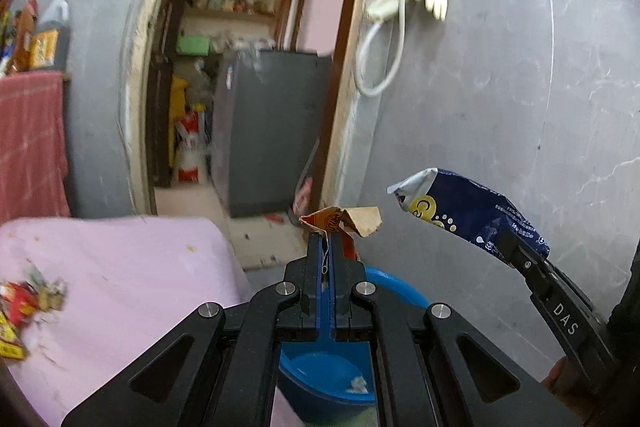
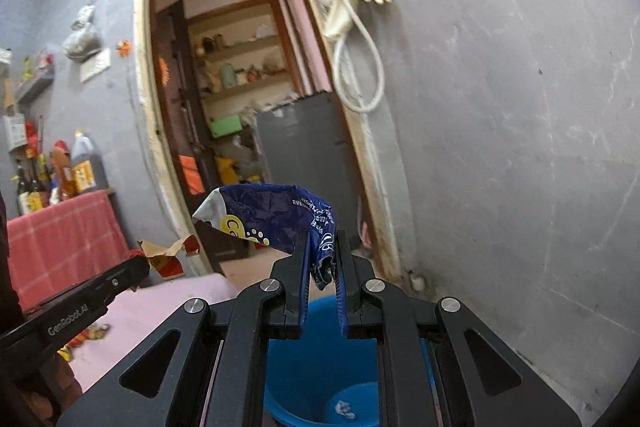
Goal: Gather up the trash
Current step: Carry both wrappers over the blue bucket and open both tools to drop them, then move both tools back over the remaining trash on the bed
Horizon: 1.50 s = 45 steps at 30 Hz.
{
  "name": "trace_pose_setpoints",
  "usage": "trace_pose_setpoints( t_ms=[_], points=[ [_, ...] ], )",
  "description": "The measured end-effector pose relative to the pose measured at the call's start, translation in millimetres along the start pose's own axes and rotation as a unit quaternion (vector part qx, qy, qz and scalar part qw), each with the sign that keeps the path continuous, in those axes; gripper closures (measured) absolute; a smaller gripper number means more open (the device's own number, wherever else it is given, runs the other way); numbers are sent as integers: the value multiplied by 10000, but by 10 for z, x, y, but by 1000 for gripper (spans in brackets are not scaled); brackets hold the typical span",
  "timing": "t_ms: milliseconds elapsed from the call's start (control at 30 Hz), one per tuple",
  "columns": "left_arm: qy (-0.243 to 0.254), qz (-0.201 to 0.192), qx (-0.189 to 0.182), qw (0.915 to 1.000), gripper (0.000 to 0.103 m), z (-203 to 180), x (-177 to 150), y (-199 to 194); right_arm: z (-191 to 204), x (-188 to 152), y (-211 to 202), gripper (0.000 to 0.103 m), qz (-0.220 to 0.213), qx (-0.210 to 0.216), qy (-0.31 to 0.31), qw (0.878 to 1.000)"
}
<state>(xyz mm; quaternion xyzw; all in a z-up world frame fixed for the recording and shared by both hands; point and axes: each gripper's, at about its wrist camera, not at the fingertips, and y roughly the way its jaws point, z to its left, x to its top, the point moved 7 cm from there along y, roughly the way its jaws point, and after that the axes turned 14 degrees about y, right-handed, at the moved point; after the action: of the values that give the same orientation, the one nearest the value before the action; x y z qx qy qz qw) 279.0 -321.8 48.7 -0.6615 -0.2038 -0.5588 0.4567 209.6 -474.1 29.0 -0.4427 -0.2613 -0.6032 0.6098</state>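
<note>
My left gripper (image 1: 327, 241) is shut on a torn brown and orange paper wrapper (image 1: 345, 221), held in the air above a blue bucket (image 1: 320, 375). The same wrapper (image 2: 166, 255) shows at the left of the right wrist view, on the left gripper's tip. My right gripper (image 2: 323, 241) is shut on a crumpled dark blue snack bag (image 2: 272, 215), also over the blue bucket (image 2: 320, 379). In the left wrist view that bag (image 1: 468, 213) sticks up at the right from the right gripper (image 1: 516, 253). A white scrap (image 2: 344, 409) lies in the bucket's bottom.
A pink-covered table (image 1: 120, 279) to the left carries several loose wrappers (image 1: 24, 307). A grey wall (image 2: 500, 147) stands close at the right, with a white hose and gloves (image 2: 360, 7) hanging. A doorway (image 2: 240, 87) ahead opens onto a grey cabinet and shelves. Bottles (image 2: 60, 171) stand over a red cloth.
</note>
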Motion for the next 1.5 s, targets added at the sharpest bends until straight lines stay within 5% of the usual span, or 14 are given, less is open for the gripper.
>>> trace_pose_setpoints(
  t_ms=[567,633,700,1000,1167,1233,1333,1500],
  points=[
    [-302,1264,-364,9909,102,-37,-438,763,-387,-294,481,87,751,-524,513,9945],
    [-308,1483,-440,9875,94,-46,-520,837,-403,-334,543,71,912,-500,594,9928],
    [-373,1610,-452,9852,79,-23,-595,882,-395,-364,577,69,1011,-466,589,9920],
    [-523,1386,-306,9885,69,141,-553,689,-262,-287,474,55,874,-326,392,9949],
    [-483,991,-22,9939,46,323,-364,418,-53,-108,331,47,642,-155,182,9976],
    [-429,842,115,9955,35,396,-287,297,37,-52,283,33,564,-66,128,9983],
    [-318,520,370,9975,17,549,-164,46,252,52,176,26,396,130,-3,9991],
    [-383,-10,823,9959,5,866,-26,-416,593,146,48,17,246,443,-159,9986]
  ],
)
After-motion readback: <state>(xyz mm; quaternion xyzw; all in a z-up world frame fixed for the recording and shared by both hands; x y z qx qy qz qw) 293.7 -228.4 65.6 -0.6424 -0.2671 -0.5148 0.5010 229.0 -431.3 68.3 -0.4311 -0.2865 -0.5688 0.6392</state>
